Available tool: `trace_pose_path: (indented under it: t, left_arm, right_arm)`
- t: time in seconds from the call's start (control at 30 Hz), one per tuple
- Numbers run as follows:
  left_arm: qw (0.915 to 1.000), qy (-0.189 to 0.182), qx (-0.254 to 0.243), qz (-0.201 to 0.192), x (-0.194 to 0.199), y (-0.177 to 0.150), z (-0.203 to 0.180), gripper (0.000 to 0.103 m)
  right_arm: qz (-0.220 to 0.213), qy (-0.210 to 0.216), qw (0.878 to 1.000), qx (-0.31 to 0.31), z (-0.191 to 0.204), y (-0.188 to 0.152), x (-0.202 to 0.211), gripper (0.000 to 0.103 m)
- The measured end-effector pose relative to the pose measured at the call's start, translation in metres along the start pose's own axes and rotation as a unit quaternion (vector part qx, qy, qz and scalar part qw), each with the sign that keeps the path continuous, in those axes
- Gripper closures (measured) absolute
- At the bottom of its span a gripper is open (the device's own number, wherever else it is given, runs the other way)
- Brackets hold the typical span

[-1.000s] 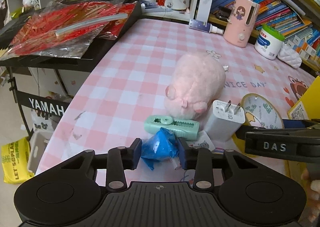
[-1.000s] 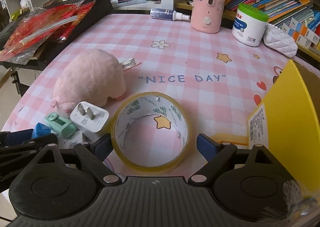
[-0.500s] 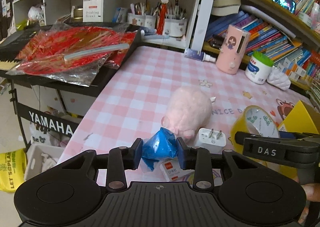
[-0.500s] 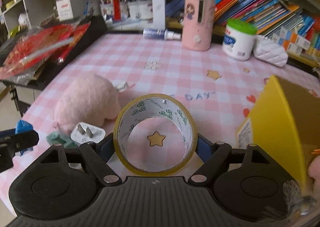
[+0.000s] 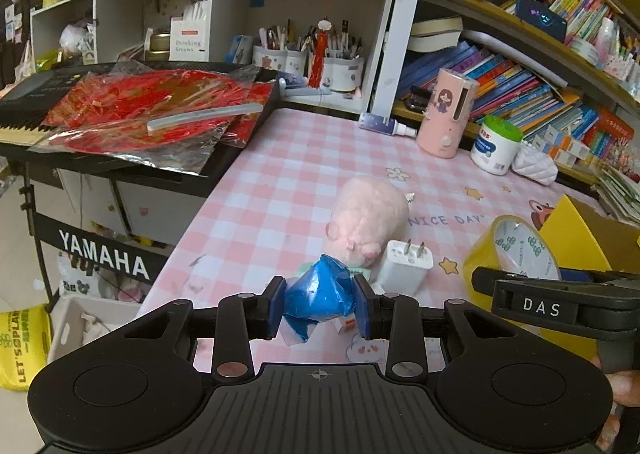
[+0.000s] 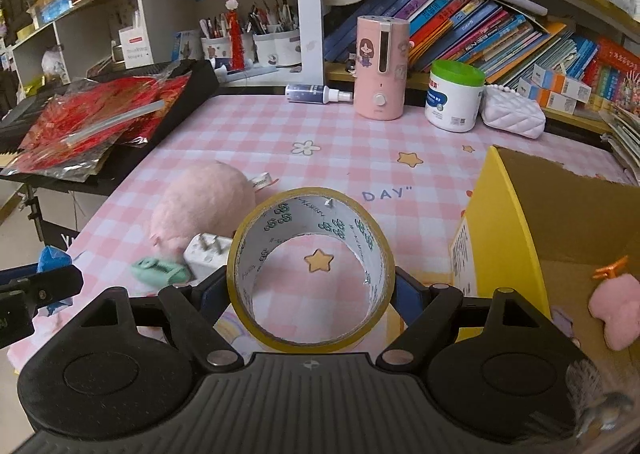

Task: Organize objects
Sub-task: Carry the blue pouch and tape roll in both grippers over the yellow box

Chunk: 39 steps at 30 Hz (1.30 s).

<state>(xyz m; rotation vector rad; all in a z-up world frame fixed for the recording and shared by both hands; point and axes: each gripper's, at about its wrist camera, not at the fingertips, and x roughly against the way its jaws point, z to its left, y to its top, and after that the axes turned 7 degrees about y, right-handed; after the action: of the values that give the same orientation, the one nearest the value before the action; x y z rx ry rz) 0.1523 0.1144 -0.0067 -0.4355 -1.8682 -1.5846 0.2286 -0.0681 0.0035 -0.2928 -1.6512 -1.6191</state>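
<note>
Tape roll (image 6: pixel 310 270): held upright in the right tool (image 6: pixel 310 290), open hole facing the camera, both pads pressed on its outer wall, lifted clear of the surface
Tape roll's way to the yellow box (image 6: pixel 516 226): the box stands just to the right of the roll, its open inside turned toward the tool; the right hand is the nearer one, so a short carry to the right should bring the roll over the opening
Blue crumpled bag (image 5: pixel 320 294): pinched in the left tool (image 5: pixel 320 304), jaws narrow around it; it sits well left of the yellow box, with the right tool between
Inside the yellow box: a small pink plush piece (image 6: pixel 614 310) already lies there
Left behind, left of the yellow box: pink plush toy (image 6: pixel 204 210), white plug (image 6: pixel 206 252), mint green clip (image 6: pixel 160 272)
Surface (image 6: pixel 248 142): pink checked cloth printed with stars and lettering
Room: crowded bookshelves behind, pen cups, a keyboard at the left edge under red foil packets
</note>
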Motion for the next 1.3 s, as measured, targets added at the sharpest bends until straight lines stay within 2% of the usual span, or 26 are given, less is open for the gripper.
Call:
trace_pose_path:
  t: [0.57,0.93,1.3]
  left_arm:
    - [0.9997,-0.025,-0.007,-0.003,0.054,-0.044,0.027,0.070]
    - [0.9985,-0.045,-0.031,-0.001,0.091,-0.072,0.036,0.070]
    - [0.9970,-0.058,-0.051,0.002,0.111,-0.092,0.041,0.070]
  right_arm:
    - [0.003,0.004,1.000,-0.003,0.034,-0.054,0.061,0.023]
    - [0.005,0.004,1.000,-0.011,0.051,-0.095,0.108,0.023]
    - [0.009,-0.004,0.999,-0.037,0.057,-0.125,0.129,0.023]
